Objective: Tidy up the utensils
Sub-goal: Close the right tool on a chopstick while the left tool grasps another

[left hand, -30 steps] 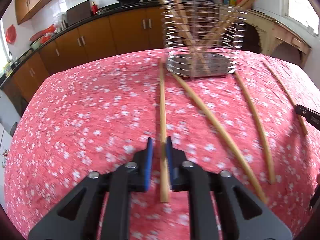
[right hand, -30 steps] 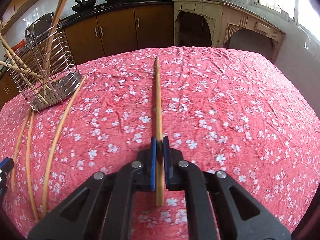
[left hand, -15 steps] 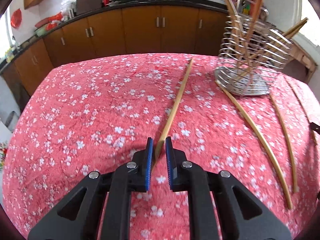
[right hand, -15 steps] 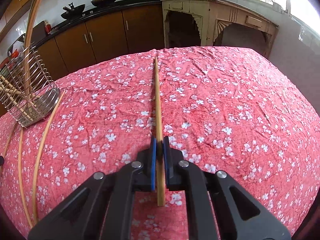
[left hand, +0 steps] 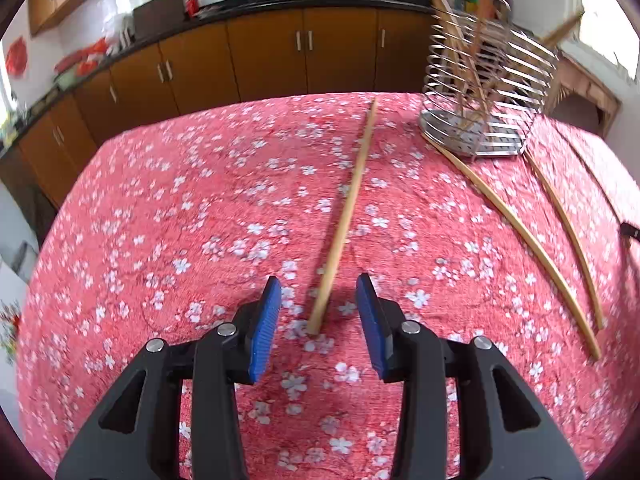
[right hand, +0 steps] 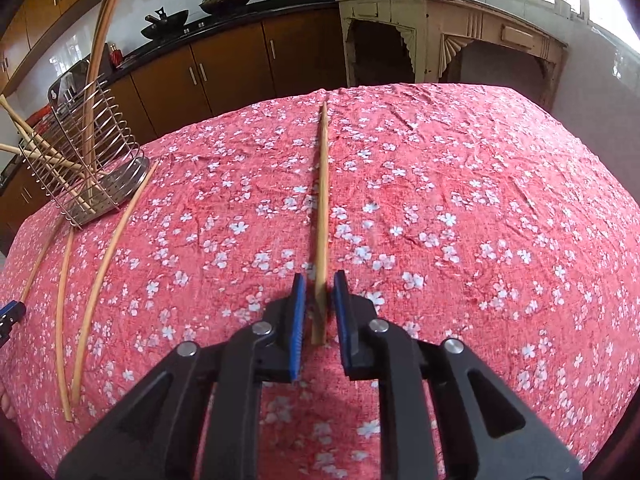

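A wooden chopstick (left hand: 347,208) lies on the red flowered tablecloth, its near end between the wide-open fingers of my left gripper (left hand: 318,300); nothing is held. In the right wrist view another chopstick (right hand: 322,216) lies with its near end between the fingers of my right gripper (right hand: 319,294), which stand slightly apart with small gaps on both sides. A wire utensil holder (left hand: 486,92) with several chopsticks in it stands at the far right; it also shows in the right wrist view (right hand: 86,160) at the far left.
Loose chopsticks (left hand: 516,236) lie on the cloth by the holder, also seen in the right wrist view (right hand: 112,260). Brown kitchen cabinets (left hand: 272,60) and a cream side table (right hand: 448,36) stand beyond the table (right hand: 480,200). The other gripper's tip (right hand: 10,314) shows at the left edge.
My left gripper has opened wide and let go of its chopstick, which now lies on the cloth. My right gripper has loosened from its chopstick. Both views have shifted slightly.
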`<state>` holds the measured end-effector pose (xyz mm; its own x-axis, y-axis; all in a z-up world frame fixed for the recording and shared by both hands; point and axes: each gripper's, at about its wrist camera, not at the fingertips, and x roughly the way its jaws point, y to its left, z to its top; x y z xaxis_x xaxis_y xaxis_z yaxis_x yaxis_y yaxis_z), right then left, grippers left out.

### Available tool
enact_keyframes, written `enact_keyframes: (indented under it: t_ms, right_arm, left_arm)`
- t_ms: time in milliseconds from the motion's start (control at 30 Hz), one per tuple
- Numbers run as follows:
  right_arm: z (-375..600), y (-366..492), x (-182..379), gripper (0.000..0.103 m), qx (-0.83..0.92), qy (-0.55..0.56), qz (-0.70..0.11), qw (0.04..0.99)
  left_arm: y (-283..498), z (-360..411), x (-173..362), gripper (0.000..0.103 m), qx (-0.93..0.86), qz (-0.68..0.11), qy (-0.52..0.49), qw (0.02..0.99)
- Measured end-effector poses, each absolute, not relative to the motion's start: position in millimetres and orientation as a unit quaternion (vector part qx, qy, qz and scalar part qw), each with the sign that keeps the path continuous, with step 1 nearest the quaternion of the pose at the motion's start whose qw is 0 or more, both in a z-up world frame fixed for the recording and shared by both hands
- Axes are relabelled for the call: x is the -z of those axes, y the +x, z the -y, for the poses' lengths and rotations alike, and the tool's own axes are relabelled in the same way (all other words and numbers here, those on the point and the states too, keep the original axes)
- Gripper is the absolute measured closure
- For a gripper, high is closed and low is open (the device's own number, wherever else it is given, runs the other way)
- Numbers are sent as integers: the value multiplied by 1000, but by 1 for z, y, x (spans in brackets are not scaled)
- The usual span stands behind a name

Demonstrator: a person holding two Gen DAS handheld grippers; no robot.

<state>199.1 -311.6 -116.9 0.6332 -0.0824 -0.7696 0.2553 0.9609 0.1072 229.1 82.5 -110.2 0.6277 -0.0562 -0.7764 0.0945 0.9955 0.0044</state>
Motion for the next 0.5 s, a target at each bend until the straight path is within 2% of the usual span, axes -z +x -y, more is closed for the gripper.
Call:
enact_keyframes:
  t_ms: [500]
  right_arm:
    - [308, 201, 115, 87, 100, 89, -421, 897]
  left_arm:
    - [229, -79, 111, 62, 49, -430, 26, 901]
